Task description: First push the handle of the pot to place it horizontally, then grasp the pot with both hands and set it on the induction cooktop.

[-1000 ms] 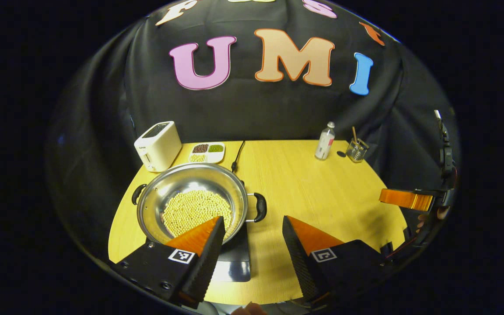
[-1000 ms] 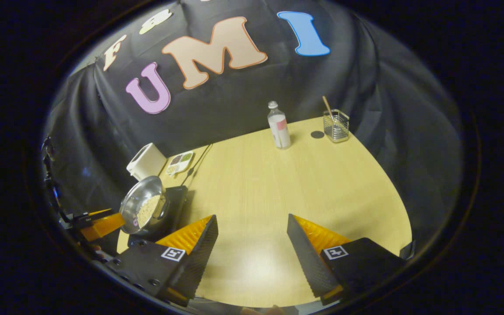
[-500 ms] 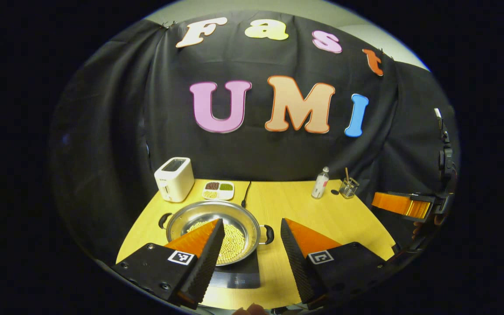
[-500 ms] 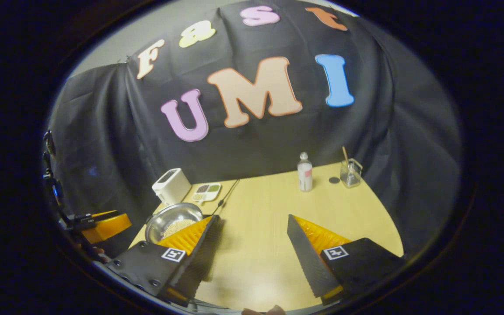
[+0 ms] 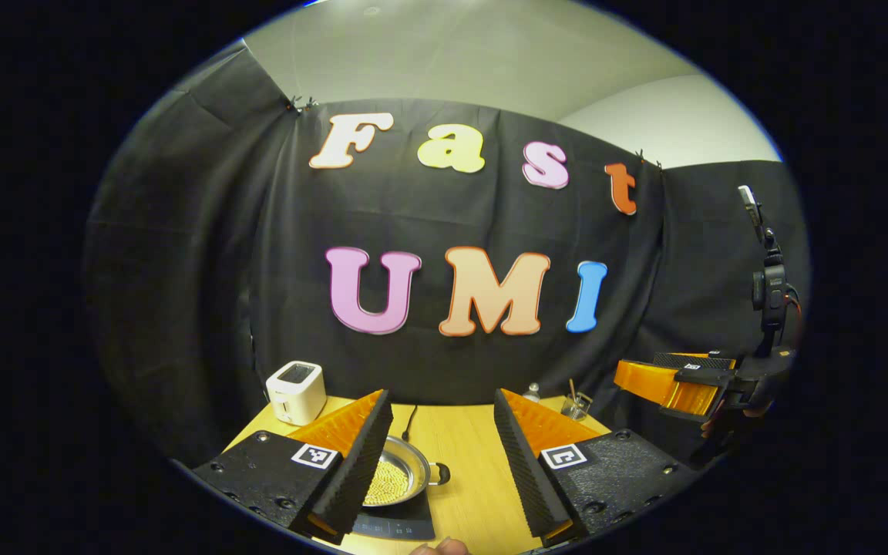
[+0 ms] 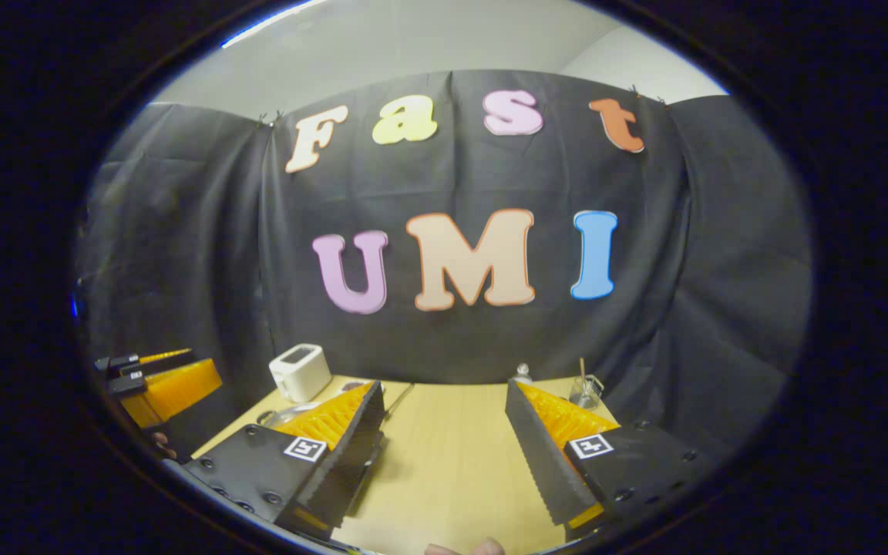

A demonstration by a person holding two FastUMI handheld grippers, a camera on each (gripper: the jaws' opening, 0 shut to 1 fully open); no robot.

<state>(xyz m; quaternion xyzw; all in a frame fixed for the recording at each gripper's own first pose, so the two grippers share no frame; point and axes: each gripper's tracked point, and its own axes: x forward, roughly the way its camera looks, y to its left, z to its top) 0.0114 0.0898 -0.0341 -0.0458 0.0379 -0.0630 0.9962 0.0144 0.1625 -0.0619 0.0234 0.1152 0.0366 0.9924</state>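
Black cloth wall (image 5: 444, 216) draped behind a light wooden table (image 6: 452, 462). Pale plain ceiling (image 5: 452, 62) above. Cloth hangs in folds.

1. A wooden table (image 5: 459, 439) is stretching ahead between the left gripper's fingers.
2. An induction cooktop (image 5: 401, 520) is lying on it beside the left finger.
3. A white toaster (image 5: 295, 392) is standing beyond that finger.

Left gripper (image 5: 442, 416) finger hides half the pot (image 5: 401, 476).
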